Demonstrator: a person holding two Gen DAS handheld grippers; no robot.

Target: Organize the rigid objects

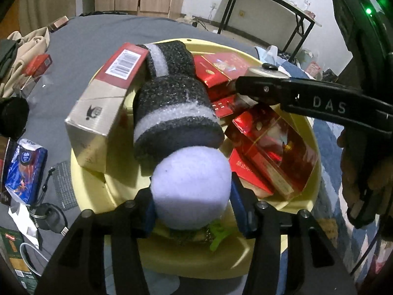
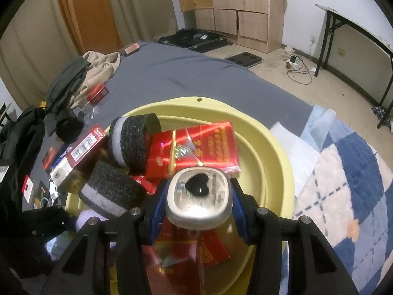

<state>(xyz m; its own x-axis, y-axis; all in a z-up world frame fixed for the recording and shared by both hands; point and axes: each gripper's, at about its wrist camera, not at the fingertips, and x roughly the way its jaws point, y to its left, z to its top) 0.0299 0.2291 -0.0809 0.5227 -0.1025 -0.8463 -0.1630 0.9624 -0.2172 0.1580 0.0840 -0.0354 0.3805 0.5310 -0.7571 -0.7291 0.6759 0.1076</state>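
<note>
A yellow basin (image 1: 312, 127) (image 2: 270, 147) sits on the bed, filled with red boxes (image 1: 272, 147) (image 2: 196, 147), a silver and red carton (image 1: 98, 113) and black foam cylinders with white bands (image 1: 172, 113) (image 2: 133, 142). My left gripper (image 1: 192, 204) is over the basin's near rim, its blue pads against both sides of a pale lavender foam ball (image 1: 191, 186). My right gripper (image 2: 199, 201) (image 1: 245, 86) is over the basin's middle. It is shut on a white rounded case (image 2: 199, 211) (image 1: 267, 70) with a black heart-shaped piece on top.
The grey bed sheet (image 2: 184, 73) carries beige and dark clothes (image 2: 98, 68), a small red box (image 2: 98, 93), a blue packet (image 1: 24, 172) and keys (image 1: 49, 216) to the left. A blue checked blanket (image 2: 343, 184) lies to the right. A hand (image 1: 356, 172) holds the right gripper's handle.
</note>
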